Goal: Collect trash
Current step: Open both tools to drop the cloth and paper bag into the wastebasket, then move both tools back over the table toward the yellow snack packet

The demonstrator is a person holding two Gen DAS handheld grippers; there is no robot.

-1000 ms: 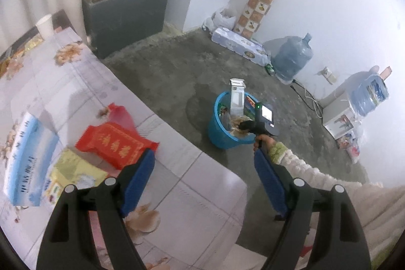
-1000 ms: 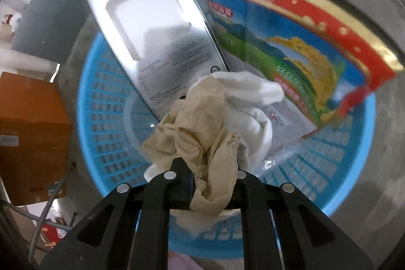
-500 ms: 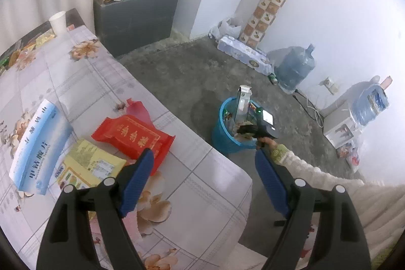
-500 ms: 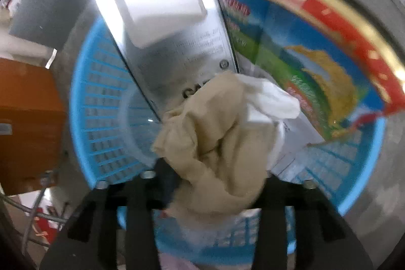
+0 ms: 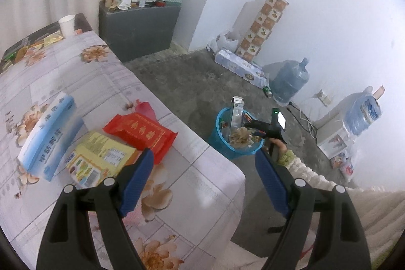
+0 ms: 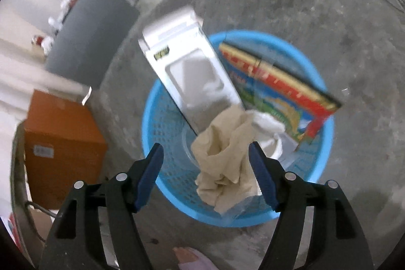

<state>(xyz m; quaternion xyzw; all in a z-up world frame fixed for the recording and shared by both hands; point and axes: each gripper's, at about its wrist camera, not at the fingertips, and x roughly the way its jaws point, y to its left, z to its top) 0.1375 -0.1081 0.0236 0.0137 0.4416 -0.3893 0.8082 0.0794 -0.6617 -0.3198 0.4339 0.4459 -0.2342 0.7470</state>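
My right gripper hangs over the blue basket on the concrete floor, its fingers spread wide apart and clamped on nothing. Between them, in the basket, sits the crumpled beige paper wad, with a bit of white tissue just behind it; the right finger looks to be touching or nearly touching the wad's edge — I cannot tell which. A white carton leans upright against the basket's far-left wall, sticking out above the rim, and a red-and-blue printed box leans at the far right. An orange box stands on the floor to the left of the basket.

My left gripper hovers above the near corner of the tabletop, fingers wide apart and holding nothing. On the flowered cloth lie a red packet, a yellow packet overlapping its near-left side, and a blue-and-white box further left — all left of my left finger. A white paper cup stands at the far end. From this view the basket sits on the floor just past the tabletop's right edge, with the right gripper above it.
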